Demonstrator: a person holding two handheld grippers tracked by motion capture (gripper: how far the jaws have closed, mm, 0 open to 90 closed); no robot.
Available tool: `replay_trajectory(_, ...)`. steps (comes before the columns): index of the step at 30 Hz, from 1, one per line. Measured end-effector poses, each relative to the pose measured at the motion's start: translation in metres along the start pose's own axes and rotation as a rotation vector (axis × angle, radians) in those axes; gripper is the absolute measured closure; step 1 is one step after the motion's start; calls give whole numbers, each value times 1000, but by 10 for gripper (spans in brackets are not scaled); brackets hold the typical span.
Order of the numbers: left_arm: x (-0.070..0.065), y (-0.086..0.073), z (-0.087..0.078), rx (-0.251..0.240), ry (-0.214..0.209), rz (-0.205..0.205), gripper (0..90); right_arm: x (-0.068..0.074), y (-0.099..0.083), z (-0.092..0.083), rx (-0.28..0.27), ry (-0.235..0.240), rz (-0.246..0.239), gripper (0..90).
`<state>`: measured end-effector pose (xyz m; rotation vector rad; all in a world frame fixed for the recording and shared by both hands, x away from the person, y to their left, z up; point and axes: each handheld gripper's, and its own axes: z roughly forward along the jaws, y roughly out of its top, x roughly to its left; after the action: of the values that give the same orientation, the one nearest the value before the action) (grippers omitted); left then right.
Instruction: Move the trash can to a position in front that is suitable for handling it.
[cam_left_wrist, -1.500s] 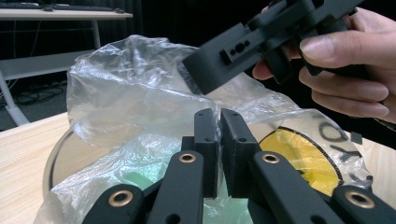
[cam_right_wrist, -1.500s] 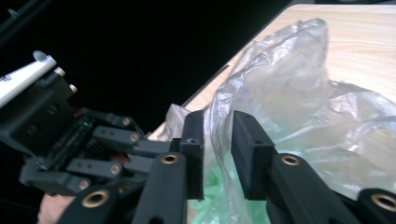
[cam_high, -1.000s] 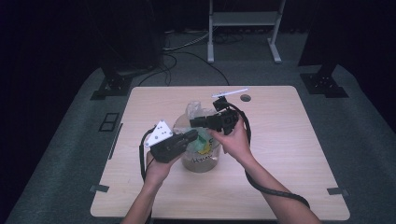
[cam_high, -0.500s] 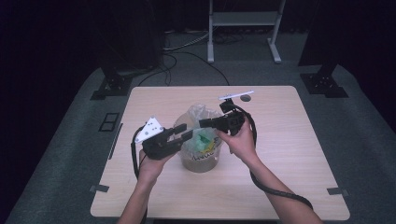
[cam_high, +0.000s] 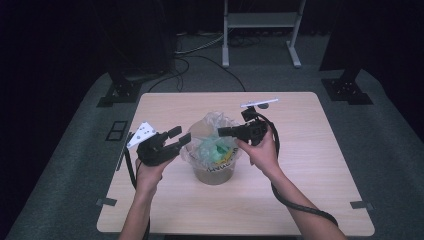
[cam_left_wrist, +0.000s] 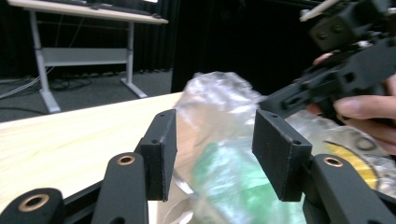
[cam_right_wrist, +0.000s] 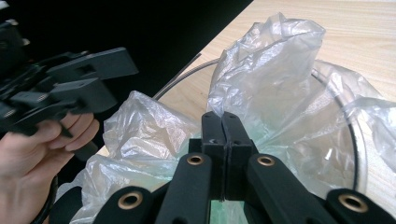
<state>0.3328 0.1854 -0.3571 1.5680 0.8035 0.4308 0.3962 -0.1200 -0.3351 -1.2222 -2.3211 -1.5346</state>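
Plastic bag (cam_high: 212, 131) lines the round bin (cam_high: 214, 172) at the middle of the table (cam_high: 310, 150), its loose top bunched above the rim. My right gripper (cam_high: 223, 132) pinches that film with its jaws fully together to keep it lifted, while my left gripper (cam_high: 179, 137), whose jaws have just been opening, stands apart beside the bag, pressing on nothing, likely to regrip elsewhere.

My table (cam_high: 310, 165) was pale wood, with rounded corners, and it stood on grey floor (cam_high: 390, 140). 1 tub (cam_high: 214, 172) lined with a clear bag (cam_high: 212, 125) sat near its middle. 2 dark tape tabs (cam_high: 361, 204) lay at its front corners.
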Motion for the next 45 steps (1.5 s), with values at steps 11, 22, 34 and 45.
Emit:
replay_trajectory(11, 24, -10, -2, 21, 88, -52, 429, 1, -1, -12, -22, 13, -8, 900)
replay_trajectory(22, 41, -23, 2, 72, 164, -98, 302, 5, -1, -25, -58, 28, -19, 900)
replay_trajectory(34, 48, -33, 9, 122, 203, -125, 190, 16, 6, -44, -105, 42, -45, 900)
replay_trajectory(45, 48, -33, 8, 125, 208, -124, 177, 22, 11, -61, -145, 44, -63, 900)
